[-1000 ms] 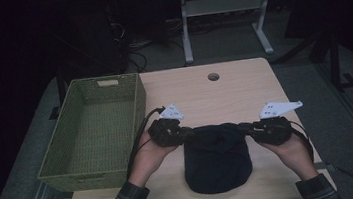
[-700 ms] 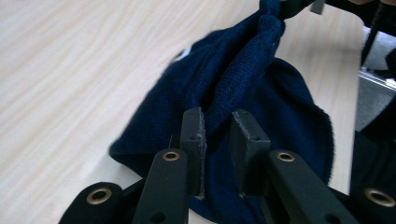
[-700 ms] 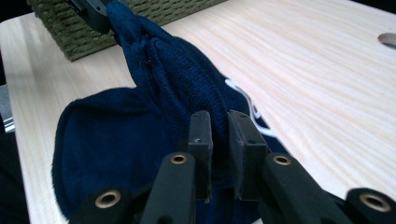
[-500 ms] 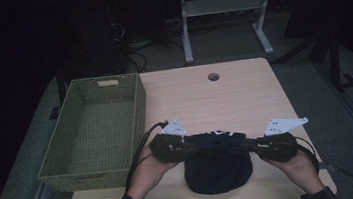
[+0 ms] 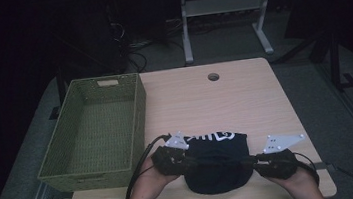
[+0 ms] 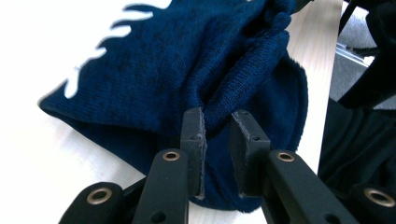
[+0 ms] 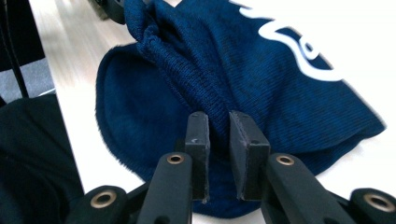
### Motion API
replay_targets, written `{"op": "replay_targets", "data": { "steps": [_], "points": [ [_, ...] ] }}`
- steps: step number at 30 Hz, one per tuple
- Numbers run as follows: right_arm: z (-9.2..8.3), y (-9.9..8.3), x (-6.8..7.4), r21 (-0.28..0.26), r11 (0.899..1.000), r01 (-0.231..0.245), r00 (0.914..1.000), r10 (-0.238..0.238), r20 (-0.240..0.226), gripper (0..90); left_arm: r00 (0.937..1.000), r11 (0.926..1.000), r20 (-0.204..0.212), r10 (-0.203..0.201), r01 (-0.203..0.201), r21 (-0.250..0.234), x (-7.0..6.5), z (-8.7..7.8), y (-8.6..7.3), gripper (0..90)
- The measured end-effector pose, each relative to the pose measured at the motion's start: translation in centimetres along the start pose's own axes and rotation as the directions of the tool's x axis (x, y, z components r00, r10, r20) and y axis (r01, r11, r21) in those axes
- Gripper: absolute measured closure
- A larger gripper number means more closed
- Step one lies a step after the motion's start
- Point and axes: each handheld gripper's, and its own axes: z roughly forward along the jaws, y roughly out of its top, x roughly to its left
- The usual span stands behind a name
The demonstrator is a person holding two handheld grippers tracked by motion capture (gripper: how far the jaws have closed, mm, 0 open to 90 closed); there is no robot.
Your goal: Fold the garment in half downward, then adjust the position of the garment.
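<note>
The wooden table stands in a dark room, and its near edge is cut off. Near you lies the navy knit hat. Your left gripper pinches its left fold, your right gripper its right fold. The white lettering is partly hidden. Farther left stands the green basket.

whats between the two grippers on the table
The dark blue knit hat spans the stretch in the high view: the left gripper pinches its folded edge on one side, the right gripper on the other.
</note>
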Motion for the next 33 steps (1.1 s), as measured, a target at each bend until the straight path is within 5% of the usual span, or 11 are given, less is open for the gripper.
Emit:
{"op": "replay_targets", "data": {
  "steps": [14,28,33],
  "points": [
    [1.5,-1.7,1.6,0.095,0.995,0.022,0.9995,-0.019,-0.027,73.6,0.9996,0.9976,0.025,-0.014,0.013,0.068,-0.8,1.7,-1.9,76.0],
    [-2.1,0.2,0.2,-0.038,0.999,0.015,0.9998,-0.015,0.016,64.3,0.9995,0.9978,-0.028,-0.016,0.014,-0.065,0.0,-3.1,-0.2,70.3],
    [-2.0,1.1,-0.9,-0.053,0.999,-0.002,0.9995,0.004,0.032,75.0,0.998,0.9963,-0.056,-0.029,0.024,-0.082,1.4,-2.7,1.1,80.7]
  ]
}}
